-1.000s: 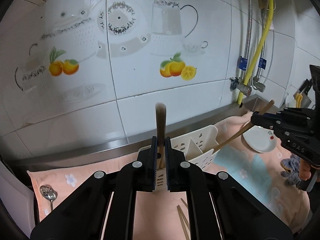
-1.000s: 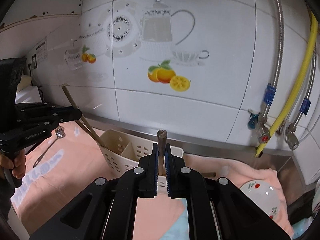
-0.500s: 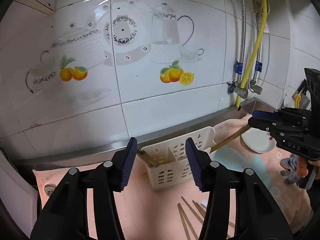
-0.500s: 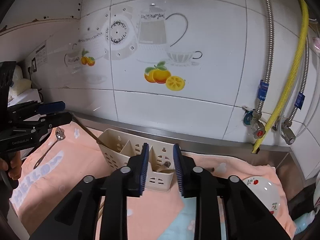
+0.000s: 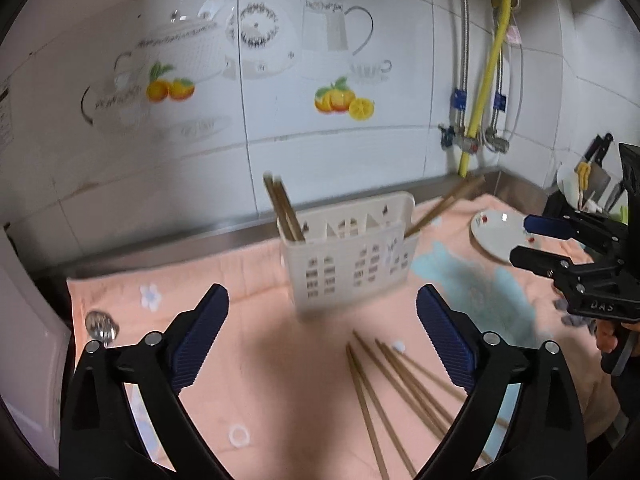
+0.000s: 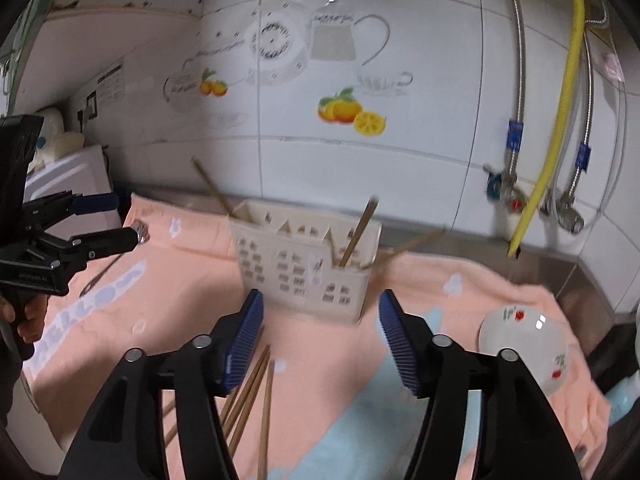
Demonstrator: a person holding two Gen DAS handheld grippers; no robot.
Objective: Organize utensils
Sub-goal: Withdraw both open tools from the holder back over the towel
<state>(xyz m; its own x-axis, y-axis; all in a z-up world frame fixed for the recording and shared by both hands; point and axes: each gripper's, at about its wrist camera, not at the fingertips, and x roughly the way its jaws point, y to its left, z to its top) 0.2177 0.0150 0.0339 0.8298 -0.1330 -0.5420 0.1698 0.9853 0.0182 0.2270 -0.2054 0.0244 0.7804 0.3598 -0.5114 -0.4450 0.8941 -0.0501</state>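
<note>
A white slotted caddy (image 5: 352,256) (image 6: 304,264) stands on the peach towel by the wall. Brown chopsticks lean in its left end (image 5: 284,212) and its right end (image 5: 444,208) (image 6: 358,232). Several loose chopsticks (image 5: 392,384) (image 6: 248,392) lie on the towel in front of it. A metal spoon (image 5: 100,326) (image 6: 140,232) lies at the towel's left end. My left gripper (image 5: 320,312) (image 6: 120,220) hovers before the caddy, its jaws opening with nothing between them. My right gripper (image 6: 320,308) (image 5: 524,240) is likewise opening and holds nothing.
A white dish with red cherries (image 5: 496,236) (image 6: 524,344) sits on the towel at the right. A yellow hose (image 6: 556,120) and steel pipes run down the tiled wall. Knives (image 5: 592,176) stand at the far right. A white appliance (image 6: 68,172) stands at the left.
Both grippers were shut on chopsticks over the caddy. They have opened, the chopsticks now lean in the caddy, and both grippers have drawn back and lower.
</note>
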